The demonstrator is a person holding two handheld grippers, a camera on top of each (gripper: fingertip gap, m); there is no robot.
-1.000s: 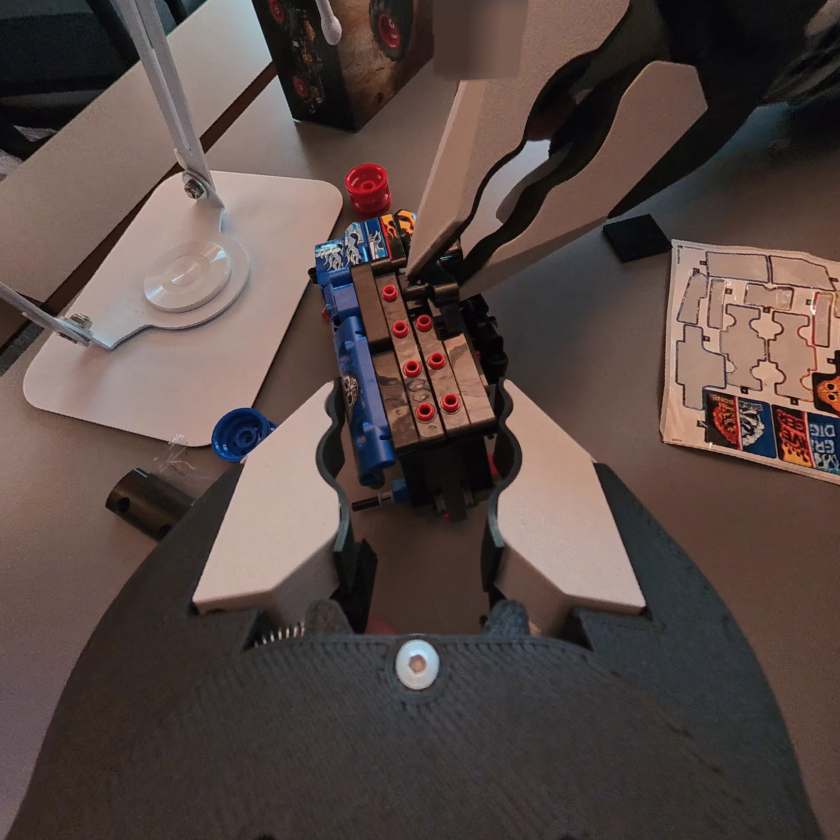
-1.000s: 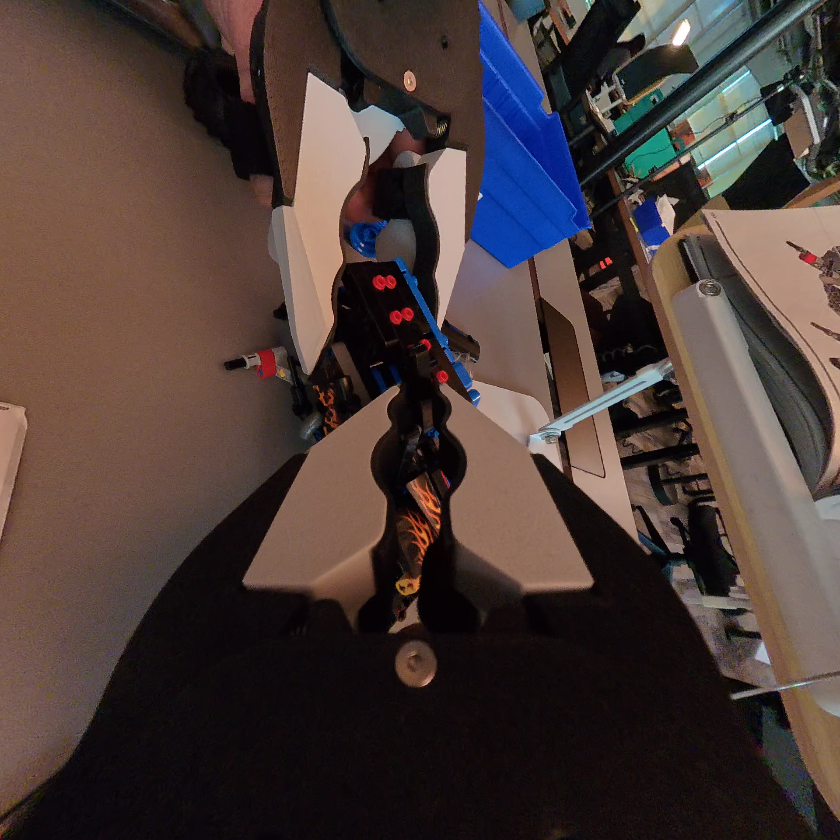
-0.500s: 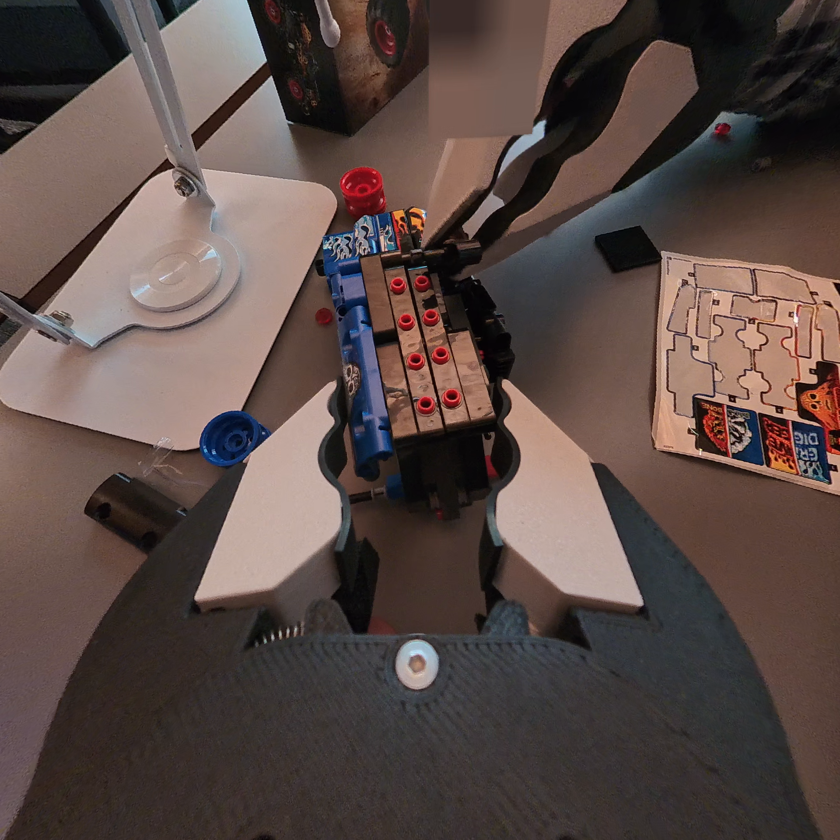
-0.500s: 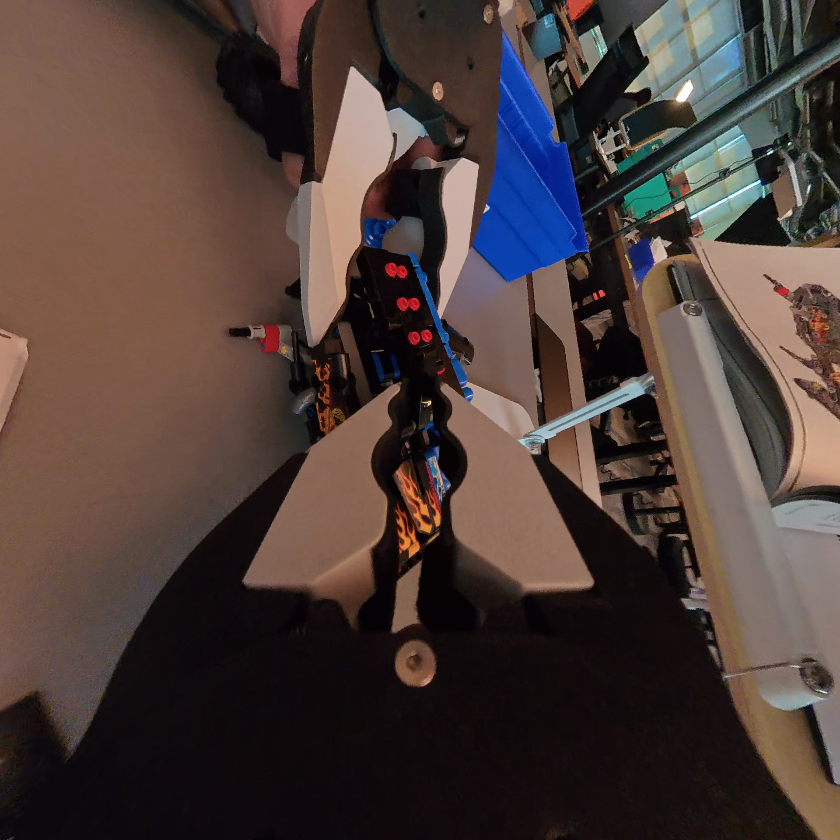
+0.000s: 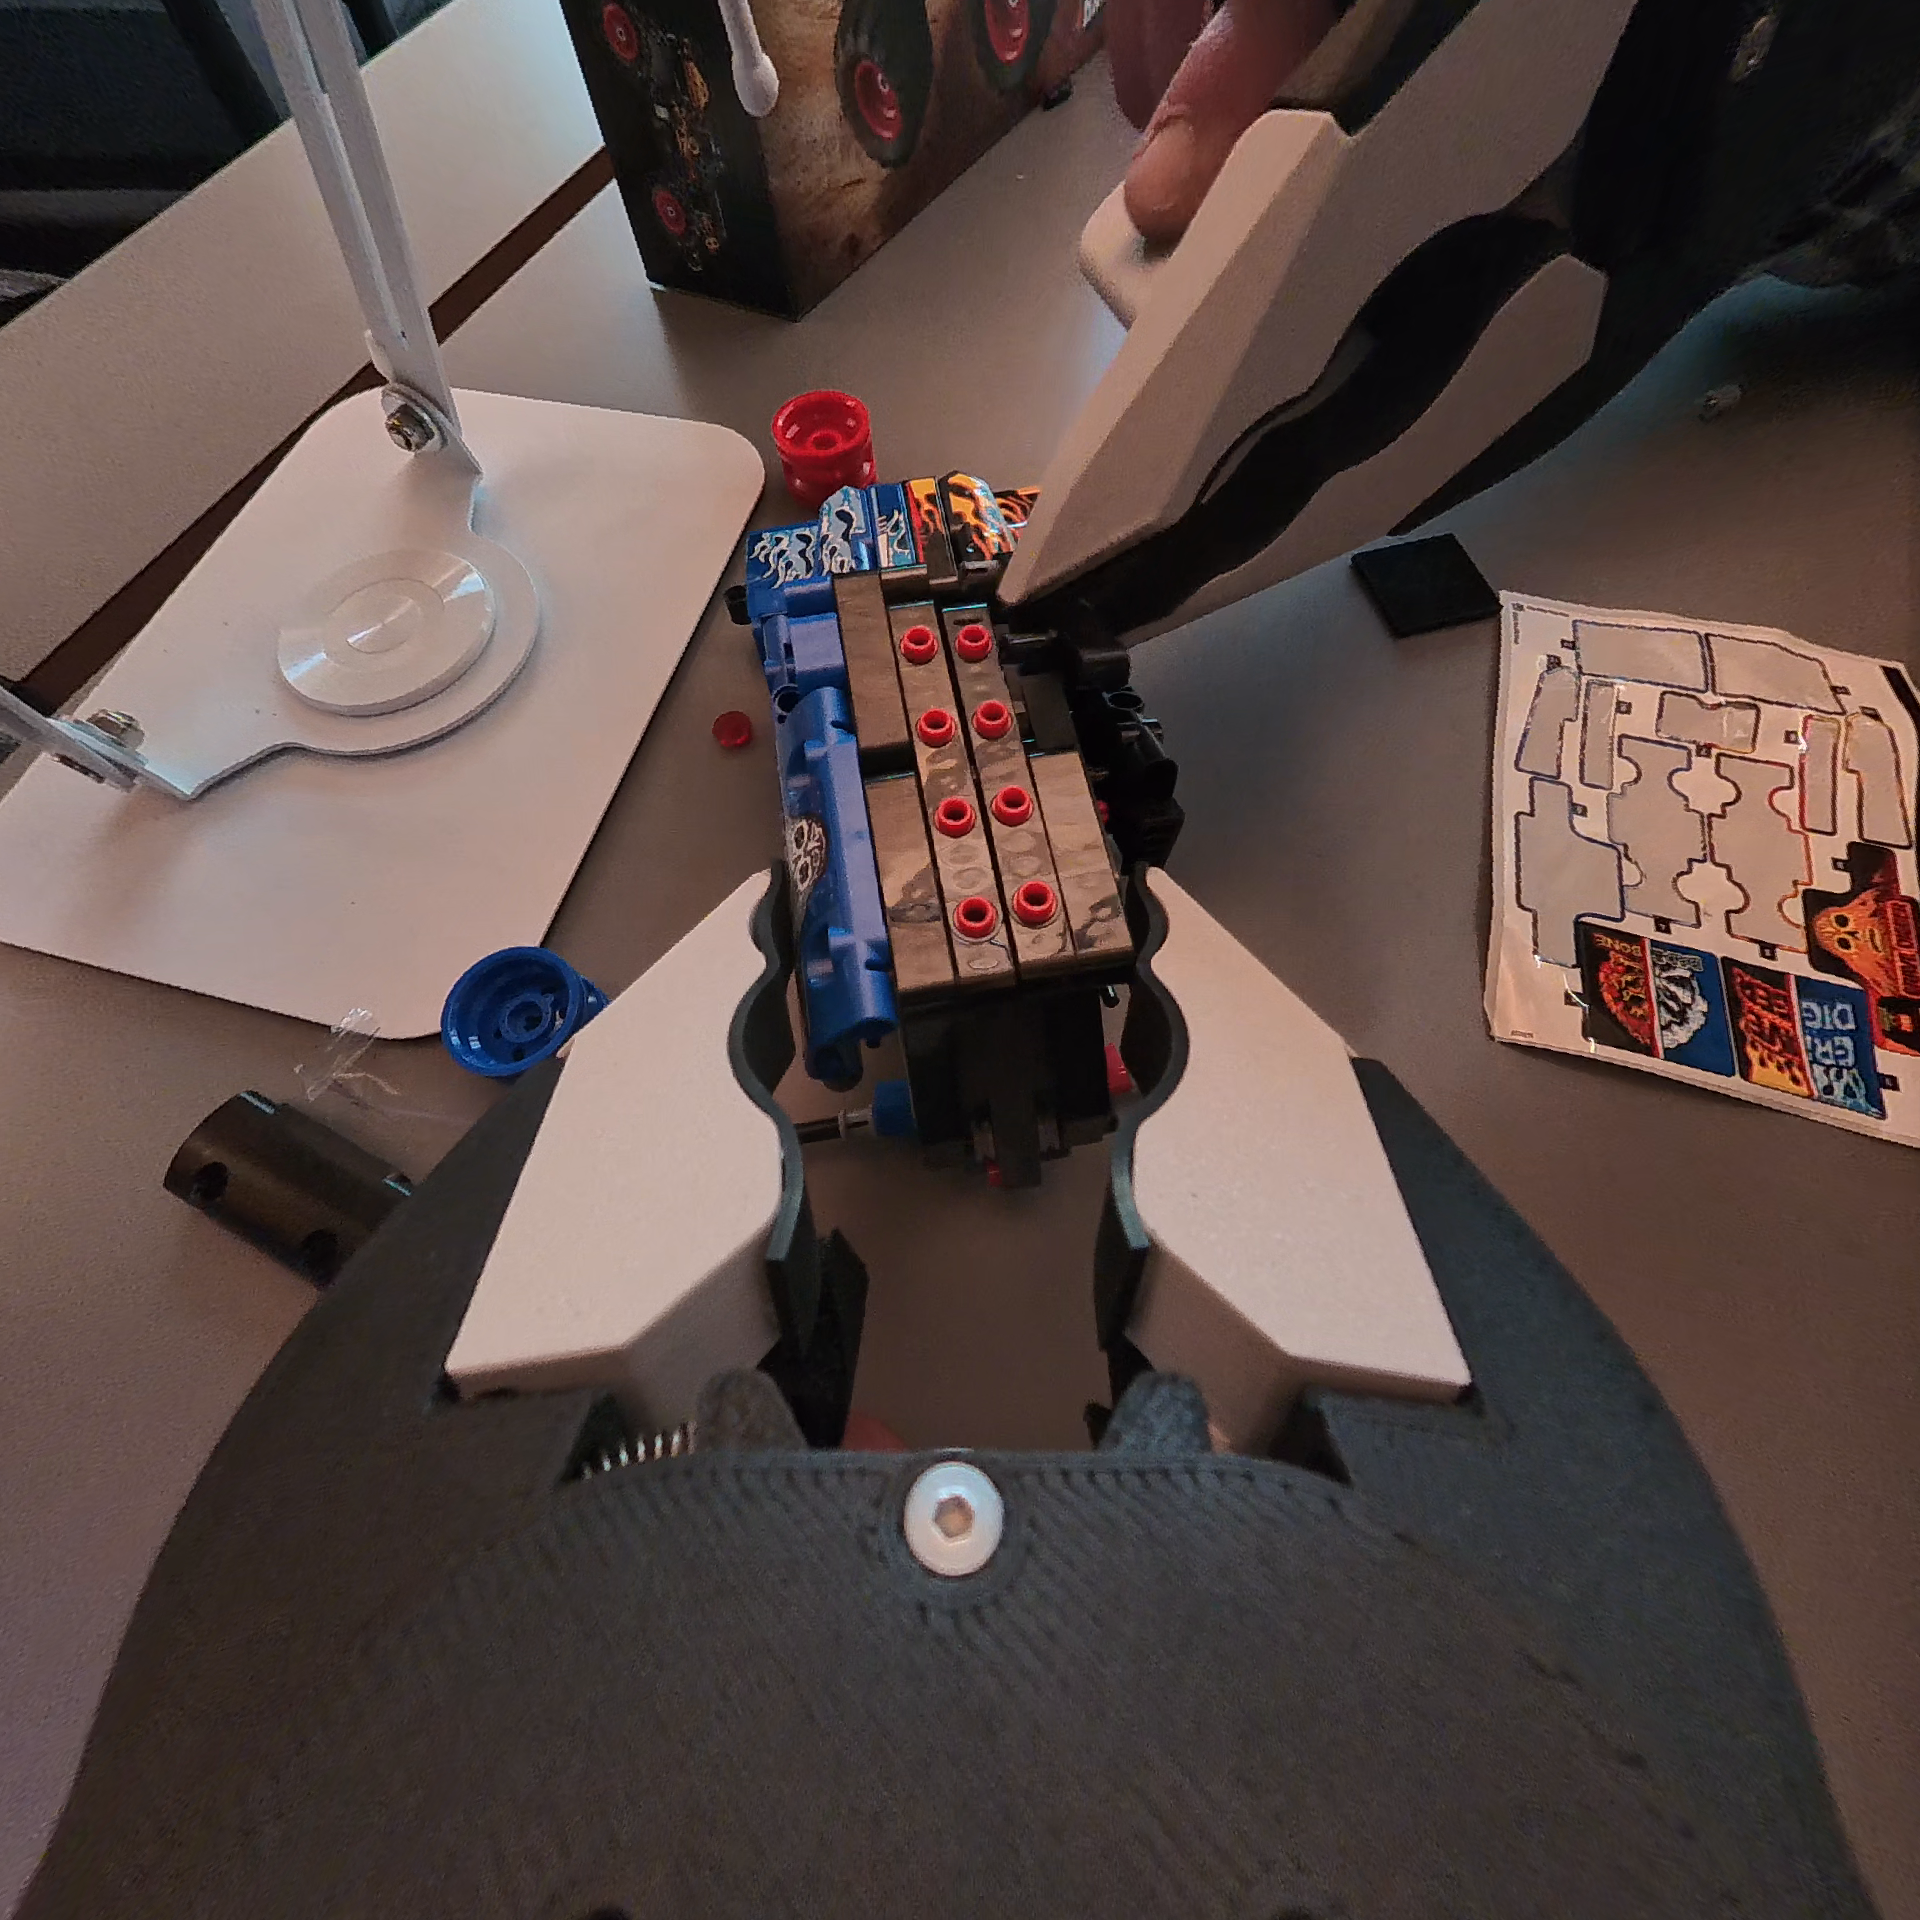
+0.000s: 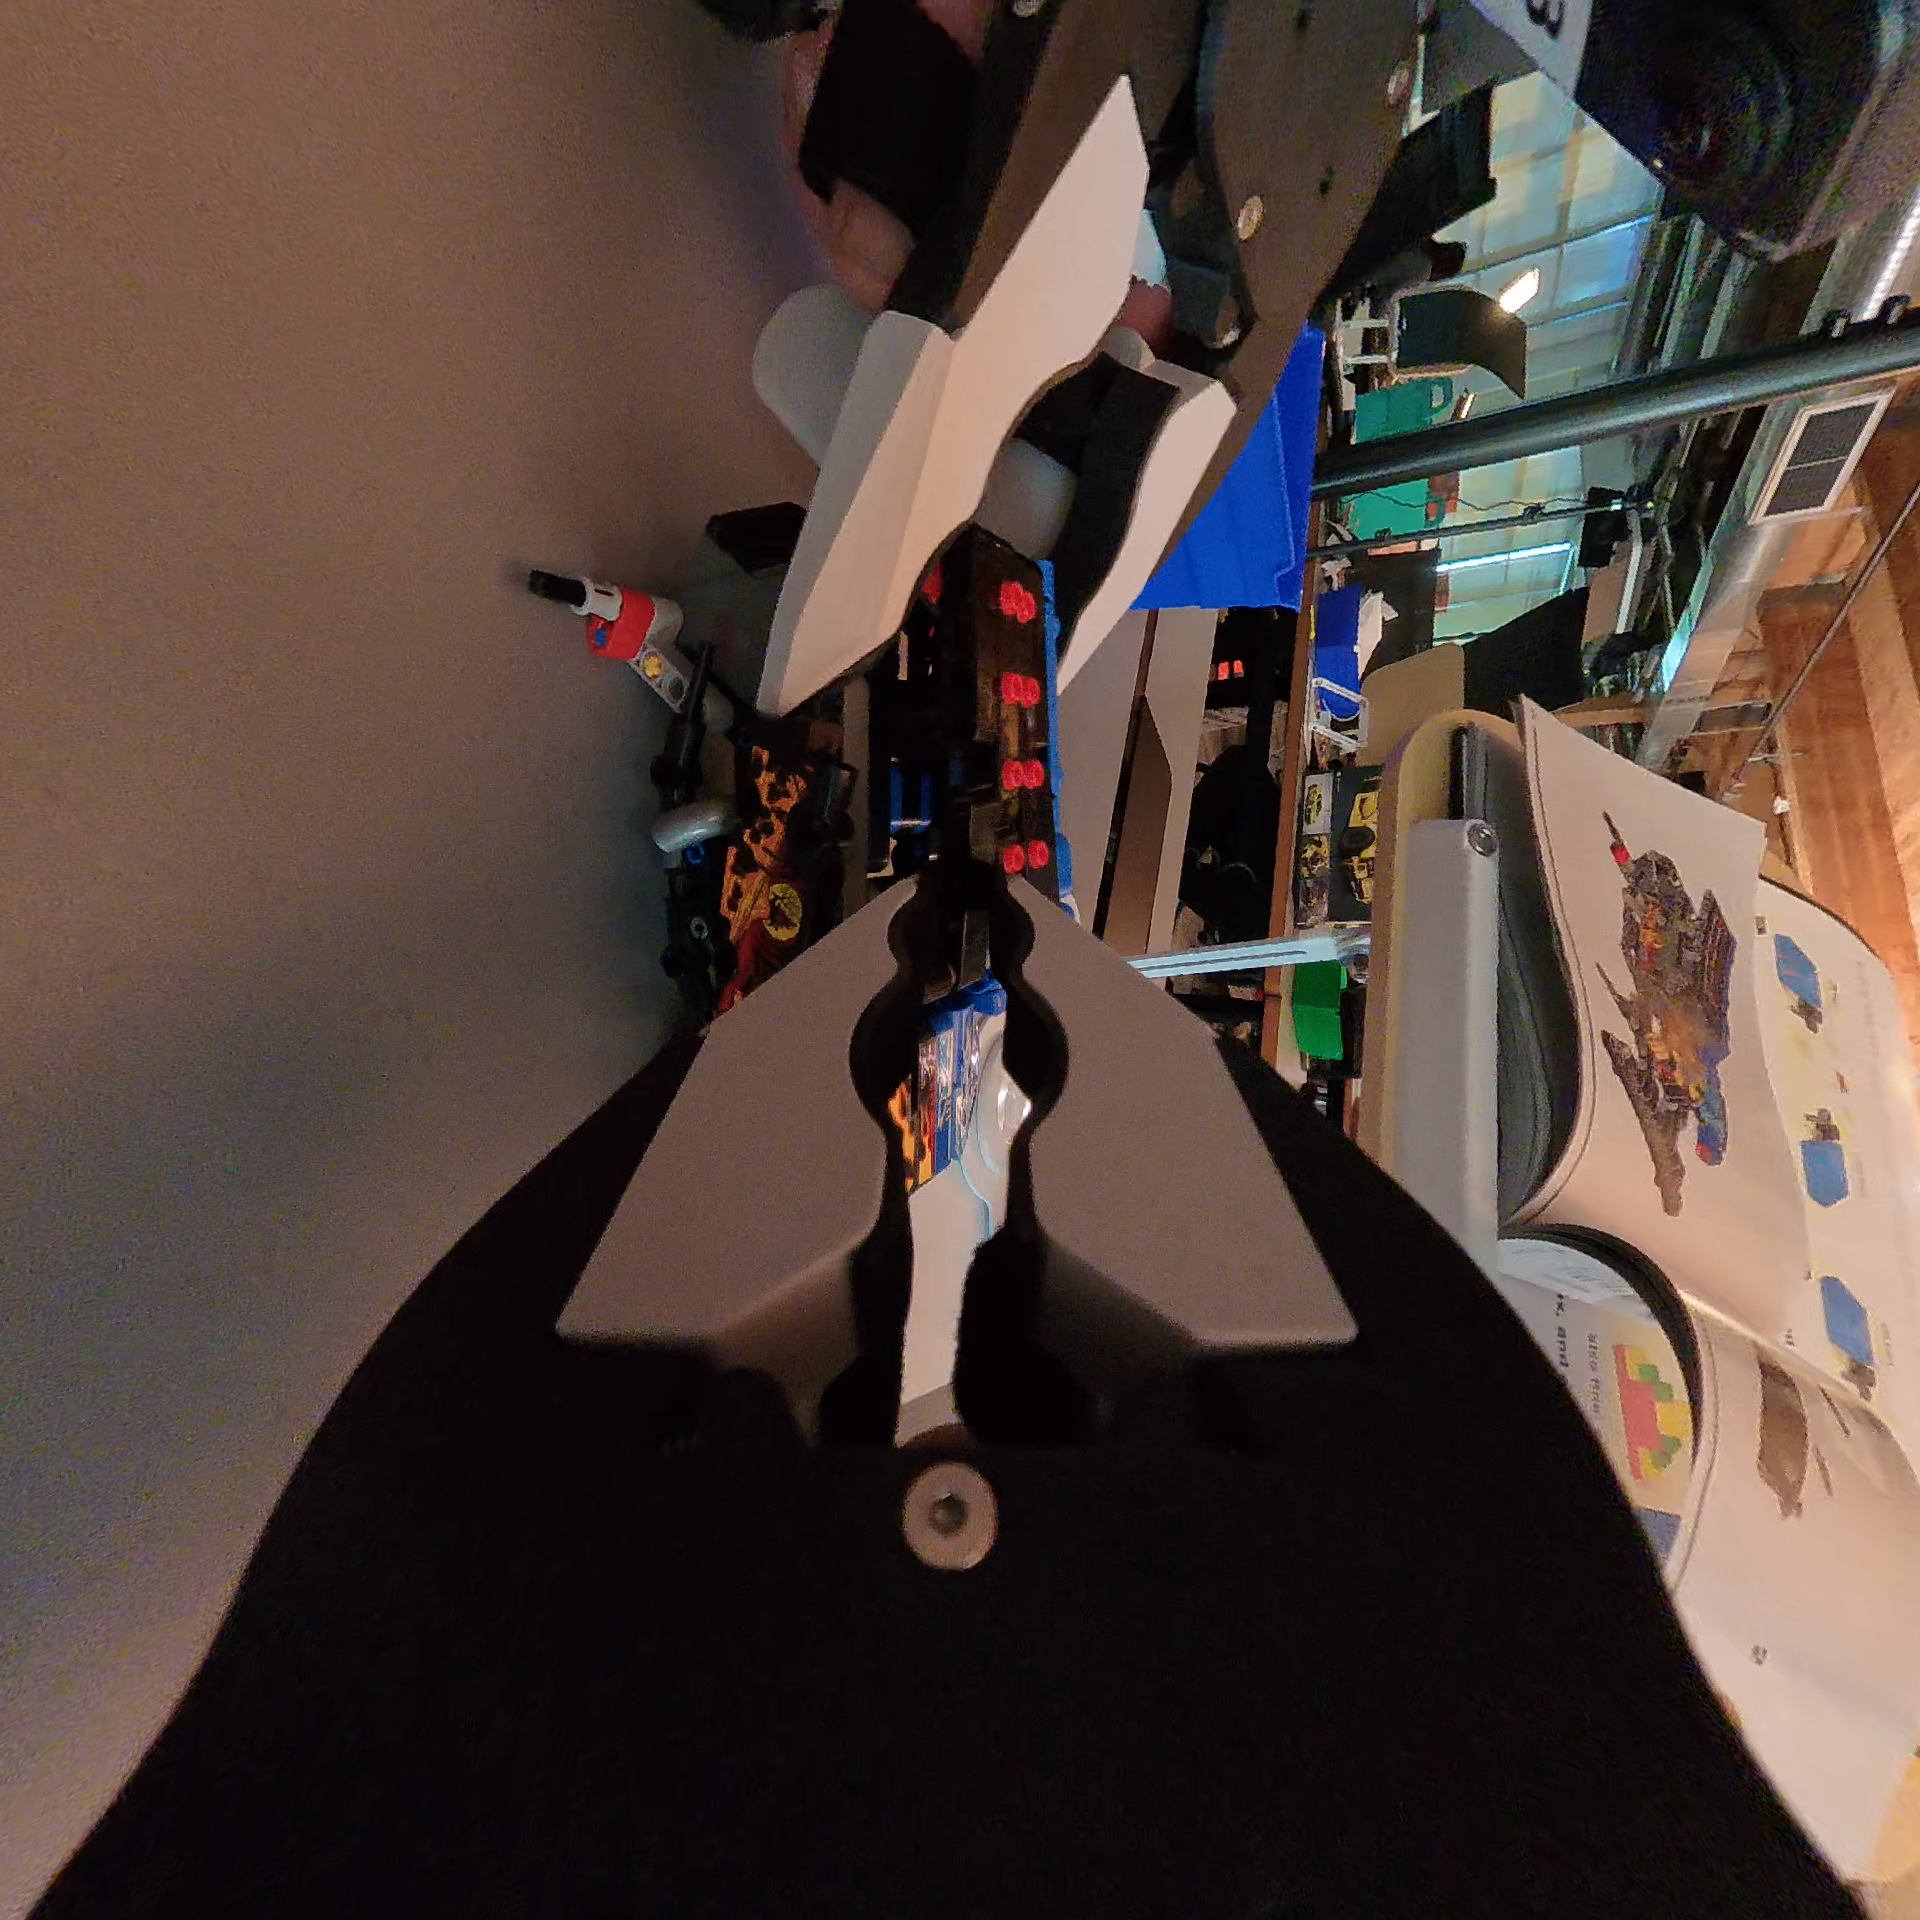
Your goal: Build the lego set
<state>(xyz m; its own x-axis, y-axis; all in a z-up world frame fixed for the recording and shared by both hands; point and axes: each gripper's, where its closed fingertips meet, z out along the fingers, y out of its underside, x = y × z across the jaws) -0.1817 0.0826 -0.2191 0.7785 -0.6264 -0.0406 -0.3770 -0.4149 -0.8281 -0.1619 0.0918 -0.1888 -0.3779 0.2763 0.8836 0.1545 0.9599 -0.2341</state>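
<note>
The lego model (image 5: 966, 790), a black and blue chassis with red pins on top, lies on the grey table. My left gripper (image 5: 956, 925) is shut on its near end, one finger on each side. My right gripper (image 5: 1023, 608) reaches in from the upper right and is shut on a black part at the model's far right corner. In the right wrist view, the right gripper (image 6: 963, 906) pinches that black part, and the model (image 6: 997, 727) runs on to the left gripper (image 6: 935, 644) beyond it. Flame stickers show at the far end.
A red wheel hub (image 5: 823, 445), a blue wheel hub (image 5: 509, 1013), a small red stud (image 5: 732, 729) and a black cylinder (image 5: 275, 1184) lie left of the model. A white stand base (image 5: 312, 748) is left, a sticker sheet (image 5: 1704, 831) and black tile (image 5: 1423, 594) right, the box (image 5: 810, 135) behind. My hands' fingertips stand some 4 cm from each other. The left tips stand about 8 cm off the blue wheel hub (image 5: 509, 1013).
The right gripper pulled back from the model's far end, then came down again at its far right corner. The left gripper kept its hold on the near end.
</note>
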